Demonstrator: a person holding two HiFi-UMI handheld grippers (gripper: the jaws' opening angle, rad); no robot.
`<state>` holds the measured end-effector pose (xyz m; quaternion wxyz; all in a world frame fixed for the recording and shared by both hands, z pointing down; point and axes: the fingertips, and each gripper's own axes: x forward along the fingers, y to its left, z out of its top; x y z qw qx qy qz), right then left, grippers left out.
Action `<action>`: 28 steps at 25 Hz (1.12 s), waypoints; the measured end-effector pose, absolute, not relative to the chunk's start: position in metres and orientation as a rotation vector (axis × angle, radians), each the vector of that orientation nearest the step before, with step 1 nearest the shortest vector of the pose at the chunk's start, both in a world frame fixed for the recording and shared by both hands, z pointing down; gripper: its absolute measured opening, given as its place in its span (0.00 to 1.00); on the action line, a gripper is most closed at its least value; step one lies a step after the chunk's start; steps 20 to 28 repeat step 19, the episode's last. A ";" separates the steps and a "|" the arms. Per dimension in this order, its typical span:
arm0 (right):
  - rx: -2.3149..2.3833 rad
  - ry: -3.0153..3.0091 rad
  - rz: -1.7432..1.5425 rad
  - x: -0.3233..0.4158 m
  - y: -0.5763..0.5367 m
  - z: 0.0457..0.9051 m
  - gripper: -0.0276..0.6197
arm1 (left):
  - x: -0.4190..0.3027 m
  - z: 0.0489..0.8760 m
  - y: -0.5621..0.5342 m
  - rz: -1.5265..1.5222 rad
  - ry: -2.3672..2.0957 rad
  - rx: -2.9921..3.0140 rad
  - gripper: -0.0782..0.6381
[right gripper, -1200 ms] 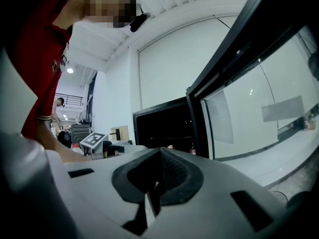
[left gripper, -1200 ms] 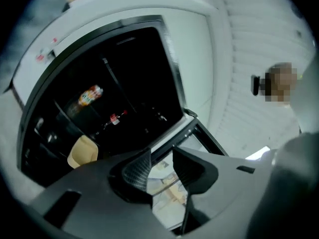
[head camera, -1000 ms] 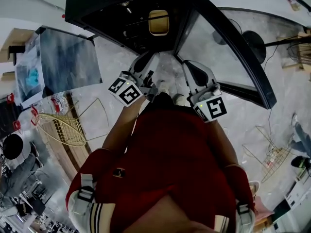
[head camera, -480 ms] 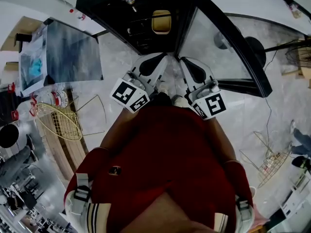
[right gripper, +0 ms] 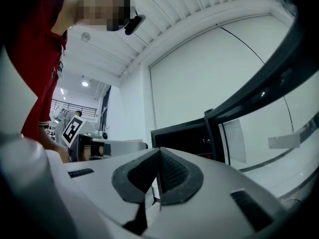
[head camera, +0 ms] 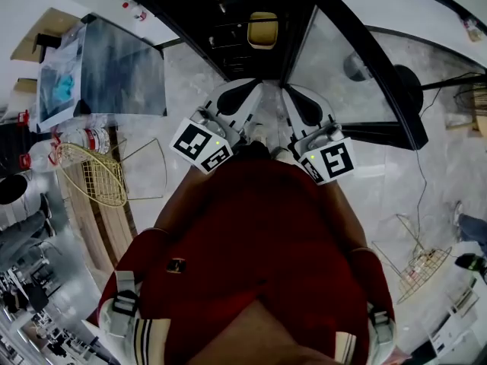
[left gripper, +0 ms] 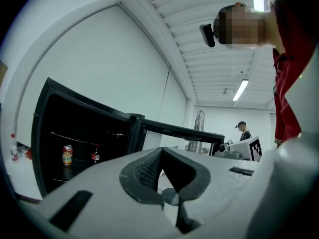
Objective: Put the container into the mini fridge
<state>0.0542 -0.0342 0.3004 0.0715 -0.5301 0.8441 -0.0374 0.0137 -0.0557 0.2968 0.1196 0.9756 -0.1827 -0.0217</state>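
Marble floor — container inside open mini fridge, axis unclear.

Yellow wire basket near red-capped bottles; marbled floor

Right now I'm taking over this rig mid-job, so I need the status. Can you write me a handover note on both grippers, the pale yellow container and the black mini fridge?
Left gripper: shut, nothing between its jaws, outside the fridge.
Right gripper: shut, empty, beside the left one.
Pale yellow boxy container: inside the black mini fridge, touched by neither gripper.
Glass-paned fridge door: wide open.
Done: the container looks placed.
Left: probably only shutting the door, if that is wanted.
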 end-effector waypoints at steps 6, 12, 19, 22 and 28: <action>-1.568 2.537 -0.101 0.049 -0.028 0.299 0.04 | 0.009 0.298 -0.049 -0.060 -0.548 2.842 0.12; -1.557 2.543 -0.093 0.046 -0.025 0.297 0.04 | 0.007 0.298 -0.045 -0.052 -0.549 2.842 0.12; -1.556 2.549 -0.085 0.045 -0.028 0.297 0.04 | 0.007 0.298 -0.049 -0.057 -0.551 2.838 0.12; -1.556 2.549 -0.085 0.045 -0.028 0.297 0.04 | 0.007 0.298 -0.049 -0.057 -0.551 2.838 0.12; -1.556 2.549 -0.085 0.045 -0.028 0.297 0.04 | 0.007 0.298 -0.049 -0.057 -0.551 2.838 0.12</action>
